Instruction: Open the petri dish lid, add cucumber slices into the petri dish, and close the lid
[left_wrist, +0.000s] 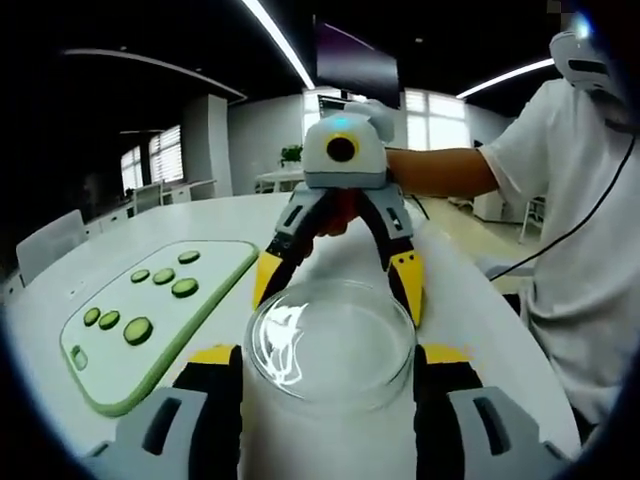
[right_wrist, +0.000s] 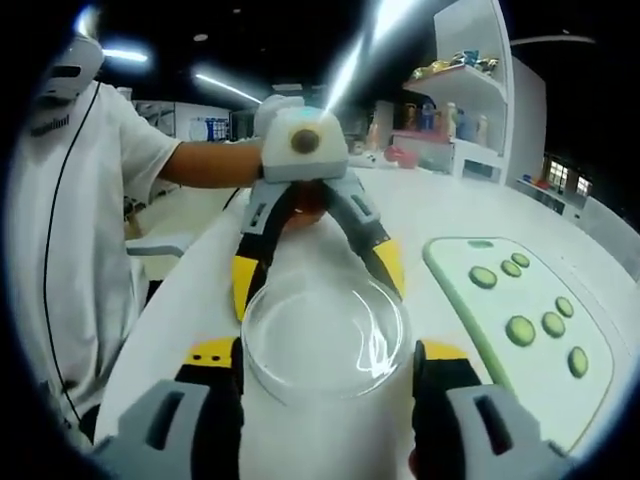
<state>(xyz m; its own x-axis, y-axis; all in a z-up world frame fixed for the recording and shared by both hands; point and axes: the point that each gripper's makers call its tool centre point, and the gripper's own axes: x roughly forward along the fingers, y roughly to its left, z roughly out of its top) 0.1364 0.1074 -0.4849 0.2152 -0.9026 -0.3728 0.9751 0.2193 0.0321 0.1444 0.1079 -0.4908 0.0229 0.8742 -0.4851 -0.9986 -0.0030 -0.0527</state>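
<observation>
Petri dish (left_wrist: 330, 345) is lying flat on the white surface (left_wrist: 470, 300), flanked by both spread tools, left tool (left_wrist: 328, 400) and right tool (right_wrist: 327, 400), untouched. Cucumber slices (left_wrist: 150, 295) are laid on a green-rimmed board (left_wrist: 110, 385) beside the left tool.

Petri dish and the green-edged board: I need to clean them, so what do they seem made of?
Petri dish: clear and glossy, glass or hard plastic; light glints off it and the white table shows through. Board: pale matte face with a green rim, probably plastic.

both grippers (left_wrist: 330, 385) (right_wrist: 330, 385) face-to-face, jaws spread
</observation>
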